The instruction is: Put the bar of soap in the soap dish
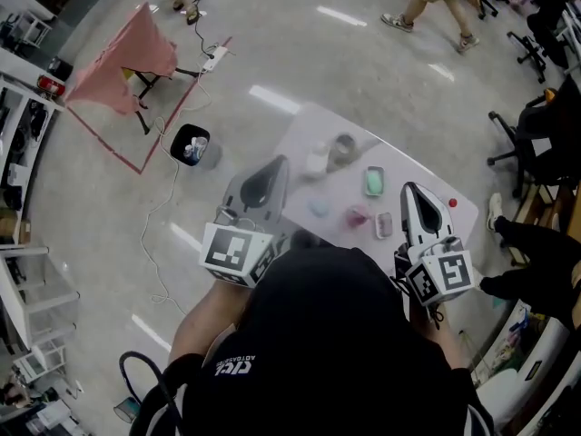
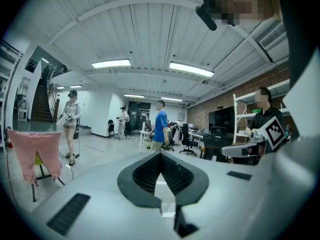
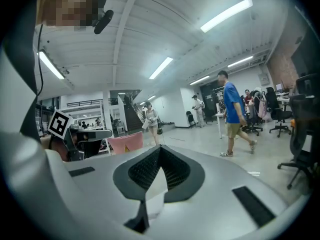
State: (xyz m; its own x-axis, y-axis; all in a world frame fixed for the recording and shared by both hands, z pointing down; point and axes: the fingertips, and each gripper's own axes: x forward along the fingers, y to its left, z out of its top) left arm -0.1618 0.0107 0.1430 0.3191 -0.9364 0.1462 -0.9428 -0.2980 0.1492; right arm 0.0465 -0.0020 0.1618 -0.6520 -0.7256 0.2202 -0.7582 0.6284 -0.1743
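From the head view, a white table [image 1: 408, 166] holds several small items. The green block [image 1: 373, 181] near the middle is probably the bar of soap. The pale slatted piece [image 1: 384, 224] just beside the right gripper [image 1: 408, 189] may be the soap dish, though both are too small to be sure. The left gripper [image 1: 280, 162] hovers over the table's left edge, well apart from the block.

In the left gripper view, the left gripper [image 2: 160, 154] has its jaws closed with nothing between them, and it points out across the room.

In the right gripper view, the right gripper [image 3: 159, 148] is likewise closed and empty.

The soap is likely light, stiff and slick, so it is best gripped squarely across its long flat sides.
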